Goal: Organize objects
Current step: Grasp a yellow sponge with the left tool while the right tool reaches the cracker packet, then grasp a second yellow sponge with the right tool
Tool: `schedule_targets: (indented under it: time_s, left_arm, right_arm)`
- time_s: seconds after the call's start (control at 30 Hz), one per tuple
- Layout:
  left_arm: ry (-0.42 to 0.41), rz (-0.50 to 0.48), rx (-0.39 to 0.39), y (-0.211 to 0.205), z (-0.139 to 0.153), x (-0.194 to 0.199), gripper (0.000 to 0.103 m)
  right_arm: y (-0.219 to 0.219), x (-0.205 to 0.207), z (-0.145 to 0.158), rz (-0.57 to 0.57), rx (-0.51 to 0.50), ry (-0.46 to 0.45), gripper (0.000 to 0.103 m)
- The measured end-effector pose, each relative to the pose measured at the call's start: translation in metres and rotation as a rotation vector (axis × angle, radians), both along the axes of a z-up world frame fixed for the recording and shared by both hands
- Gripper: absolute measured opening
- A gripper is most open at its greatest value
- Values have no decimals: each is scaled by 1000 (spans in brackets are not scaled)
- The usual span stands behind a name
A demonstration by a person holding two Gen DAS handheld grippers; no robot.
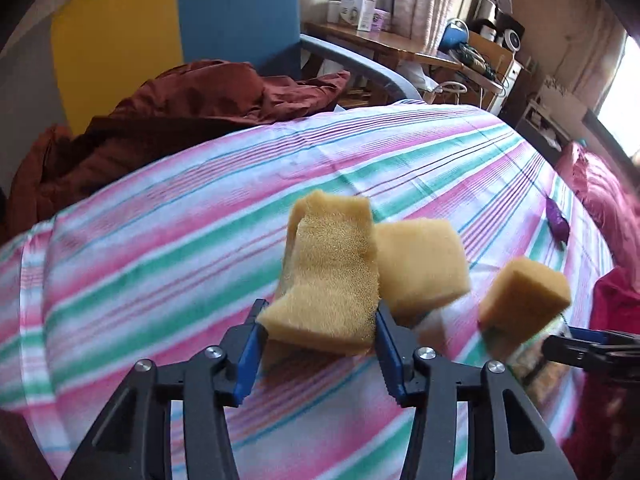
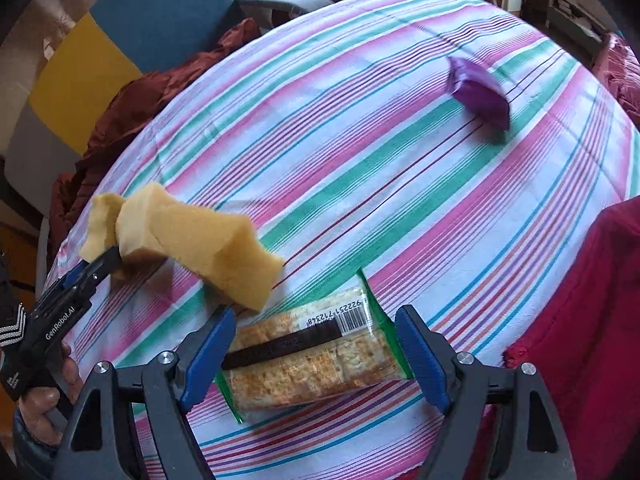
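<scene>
While the left wrist view shows the left hand-held gripper pinching a yellow sponge above the striped tabletop, the right wrist view shows the right hand-held gripper spread around a cracker packet lying there, a purple wrapper well apart.

Daylight pours in from a blown-out window at the right edge of the left wrist view. The striped cloth is bright and evenly lit, with soft shadows. Fisheye bending curves the stripes and darkens the corners. The sponges look motion-blurred.
</scene>
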State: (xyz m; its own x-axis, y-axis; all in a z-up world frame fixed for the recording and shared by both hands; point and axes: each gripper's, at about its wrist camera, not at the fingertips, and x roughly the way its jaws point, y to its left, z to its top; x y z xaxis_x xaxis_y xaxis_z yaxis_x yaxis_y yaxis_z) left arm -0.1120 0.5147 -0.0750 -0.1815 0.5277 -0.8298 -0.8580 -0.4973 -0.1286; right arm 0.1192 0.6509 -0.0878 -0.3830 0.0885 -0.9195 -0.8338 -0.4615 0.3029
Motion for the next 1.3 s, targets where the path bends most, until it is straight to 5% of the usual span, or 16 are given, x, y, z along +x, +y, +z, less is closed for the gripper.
schedule_targets:
  time_s: [0.3, 0.57, 0.73, 0.83, 1.1, 1.17, 1.2, 1.23, 1.3]
  left_arm:
    - [-67, 87, -17, -69, 3, 28, 48]
    - [-134, 118, -16, -126, 6, 76, 47]
    - [-123, 105, -14, -146, 7, 101, 47]
    - [-97, 99, -11, -145, 5, 102, 52]
    - [-88, 123, -27, -127, -7, 88, 66]
    - [-82, 127, -19, -126, -11, 86, 63]
    - [-71, 118, -13, -125, -11, 88, 57]
    - [-74, 104, -8, -124, -11, 90, 52]
    - [-51, 93, -13, -124, -9, 95, 51]
  right_arm:
    - [-17, -18, -1, 129, -31, 23, 87]
    - [-41, -34, -3, 312, -248, 219, 86]
    - [-37, -6, 40, 197, -3, 269, 84]
    - [-31, 3, 62, 102, 203, 183, 84]
    - [-15, -45, 37, 185, 241, 11, 85]
    - [-15, -51, 33, 209, 252, 25, 77]
    - [-18, -49, 34, 220, 254, 34, 55]
    - [-19, -48, 34, 227, 259, 32, 48]
    - [-19, -47, 32, 235, 244, 37, 46]
